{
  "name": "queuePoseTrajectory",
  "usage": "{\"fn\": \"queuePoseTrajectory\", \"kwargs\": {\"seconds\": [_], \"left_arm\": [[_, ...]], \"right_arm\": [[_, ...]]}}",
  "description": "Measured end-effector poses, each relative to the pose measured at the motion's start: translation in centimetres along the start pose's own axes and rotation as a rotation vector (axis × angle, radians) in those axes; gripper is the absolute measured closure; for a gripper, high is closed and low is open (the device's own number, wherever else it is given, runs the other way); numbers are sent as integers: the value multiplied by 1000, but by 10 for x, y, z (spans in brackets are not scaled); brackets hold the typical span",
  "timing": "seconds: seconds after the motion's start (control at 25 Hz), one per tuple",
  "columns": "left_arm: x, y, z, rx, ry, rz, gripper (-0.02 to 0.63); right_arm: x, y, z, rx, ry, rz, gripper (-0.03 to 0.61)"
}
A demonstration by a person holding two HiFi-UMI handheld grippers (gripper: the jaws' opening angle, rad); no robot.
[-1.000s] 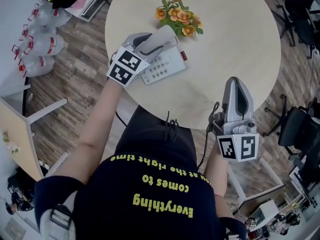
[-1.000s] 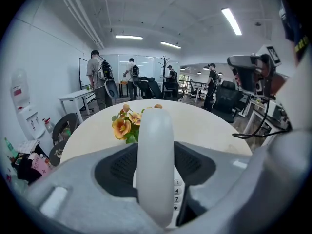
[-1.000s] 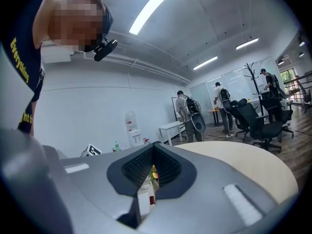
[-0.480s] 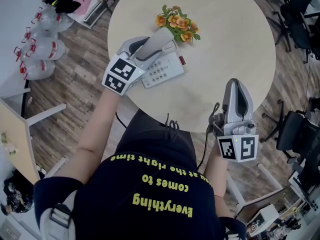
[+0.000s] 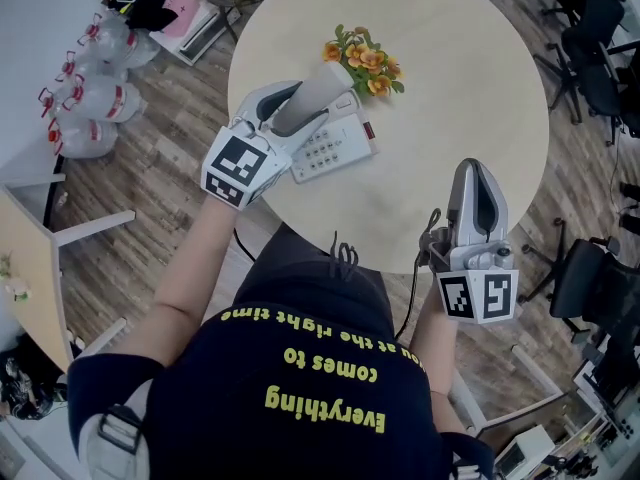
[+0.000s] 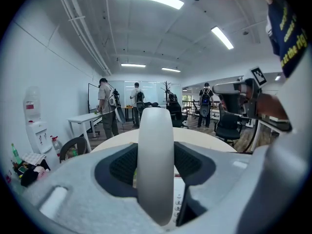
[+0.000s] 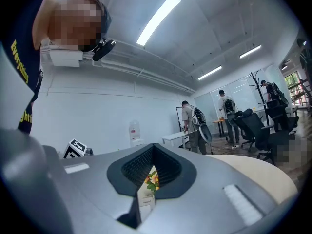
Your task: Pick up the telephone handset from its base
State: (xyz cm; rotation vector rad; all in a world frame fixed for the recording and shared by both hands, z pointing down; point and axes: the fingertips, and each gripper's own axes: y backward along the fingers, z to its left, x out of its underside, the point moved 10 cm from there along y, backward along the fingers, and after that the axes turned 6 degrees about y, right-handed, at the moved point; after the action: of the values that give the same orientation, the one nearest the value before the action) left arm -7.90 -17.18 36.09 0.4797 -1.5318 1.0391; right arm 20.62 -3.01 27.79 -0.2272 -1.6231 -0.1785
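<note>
Got the left tongs (image 5: 285, 113) clamped on the handset (image 5: 320, 93), tipped up just above the base (image 5: 335, 146), long axis running along them, right tongs (image 5: 473, 173) shut empty well off the base.

The handset (image 5: 320, 94) and the base (image 5: 338, 148) are made of smooth plastic. The table (image 5: 450, 78) is seen as smooth and dull. The floor (image 5: 150, 138) is made of wood.
</note>
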Motion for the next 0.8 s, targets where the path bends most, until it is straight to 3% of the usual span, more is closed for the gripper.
{"fn": "queuePoseTrajectory", "kwargs": {"seconds": [0.8], "left_arm": [[-59,56,-20,-49,19,-236,383]], "right_arm": [[-27,7,-1,-24,67,-74,566]]}}
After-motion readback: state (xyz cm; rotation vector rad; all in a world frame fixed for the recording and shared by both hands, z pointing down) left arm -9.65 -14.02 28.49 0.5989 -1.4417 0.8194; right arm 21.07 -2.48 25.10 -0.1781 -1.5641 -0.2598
